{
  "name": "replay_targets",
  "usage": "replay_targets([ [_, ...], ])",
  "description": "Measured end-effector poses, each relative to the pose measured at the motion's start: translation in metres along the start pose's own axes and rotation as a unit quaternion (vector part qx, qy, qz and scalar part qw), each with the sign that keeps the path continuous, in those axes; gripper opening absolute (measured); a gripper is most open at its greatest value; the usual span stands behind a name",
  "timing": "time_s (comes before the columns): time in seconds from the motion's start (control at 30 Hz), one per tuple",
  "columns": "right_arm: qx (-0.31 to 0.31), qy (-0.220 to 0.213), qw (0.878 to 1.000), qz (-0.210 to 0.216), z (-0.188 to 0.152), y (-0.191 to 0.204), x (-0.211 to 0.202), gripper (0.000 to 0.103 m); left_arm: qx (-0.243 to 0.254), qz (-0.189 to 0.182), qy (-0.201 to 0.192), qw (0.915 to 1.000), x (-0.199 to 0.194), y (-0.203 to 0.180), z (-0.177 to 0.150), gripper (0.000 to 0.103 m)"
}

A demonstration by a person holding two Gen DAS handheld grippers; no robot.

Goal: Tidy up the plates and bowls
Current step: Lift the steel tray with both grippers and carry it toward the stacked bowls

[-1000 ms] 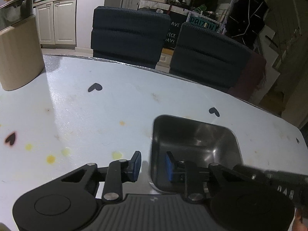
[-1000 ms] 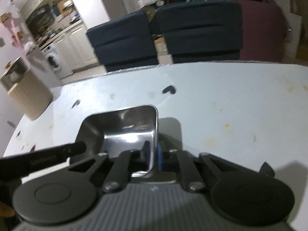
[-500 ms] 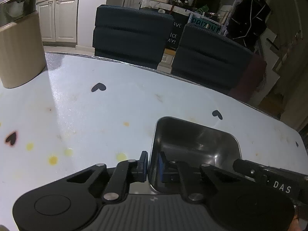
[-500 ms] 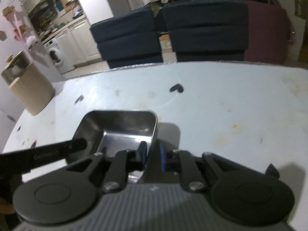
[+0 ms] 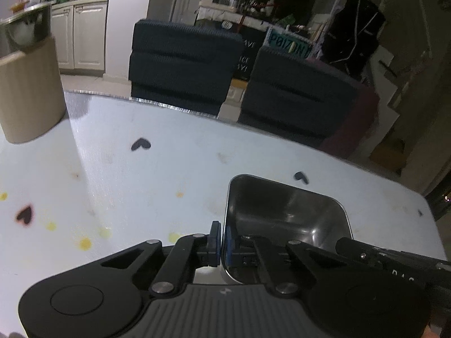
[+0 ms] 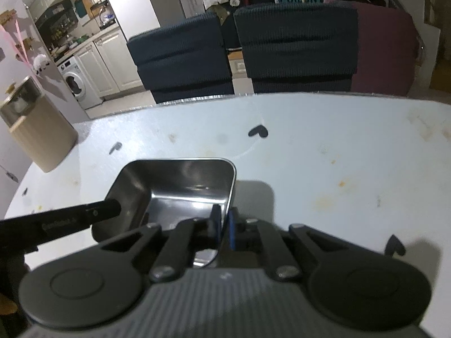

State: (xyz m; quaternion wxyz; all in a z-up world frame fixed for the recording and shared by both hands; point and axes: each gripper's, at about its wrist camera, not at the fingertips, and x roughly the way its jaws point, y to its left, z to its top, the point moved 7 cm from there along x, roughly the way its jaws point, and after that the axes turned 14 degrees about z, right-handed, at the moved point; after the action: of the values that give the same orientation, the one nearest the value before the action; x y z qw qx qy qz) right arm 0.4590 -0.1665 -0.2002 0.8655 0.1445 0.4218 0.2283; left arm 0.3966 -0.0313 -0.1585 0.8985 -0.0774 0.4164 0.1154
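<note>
Steel bowl [image 5: 284, 219] sits on the tabletop [image 5: 141, 186], pinched at opposite walls: left hand-held gripper [image 5: 221, 242] has just closed on its left wall, right hand-held gripper [image 6: 224, 229] grasping the right. Risk: thin, slick walls may slip if the lift is uneven.

Two dark chairs [image 6: 180, 64] behind the white table [image 6: 338, 146] (heart-dotted); kitchen cabinets [image 5: 84, 36] beyond.
</note>
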Motion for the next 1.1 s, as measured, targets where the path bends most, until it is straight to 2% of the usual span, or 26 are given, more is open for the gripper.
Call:
replay_targets([
  [0.23,0.004,-0.026,1.0,0.003,-0.001,0.02,-0.042,0.005,0.018,-0.013,-0.015,0.9996,-0.058,0.005,-0.006,0.004],
  [0.63,-0.028,-0.064,0.998,0.0,-0.022,0.09,-0.129,0.005,-0.004,-0.05,-0.054,0.9973,-0.162,0.047,-0.01,0.004],
  [0.87,-0.026,-0.079,0.996,0.012,-0.048,0.127,-0.161,0.006,-0.006,-0.069,-0.065,0.9955,-0.202,0.084,-0.027,0.004],
  [1.1,-0.017,-0.079,0.996,0.036,-0.08,0.155,-0.167,0.007,-0.008,-0.068,-0.067,0.9954,-0.22,0.129,-0.048,0.004],
])
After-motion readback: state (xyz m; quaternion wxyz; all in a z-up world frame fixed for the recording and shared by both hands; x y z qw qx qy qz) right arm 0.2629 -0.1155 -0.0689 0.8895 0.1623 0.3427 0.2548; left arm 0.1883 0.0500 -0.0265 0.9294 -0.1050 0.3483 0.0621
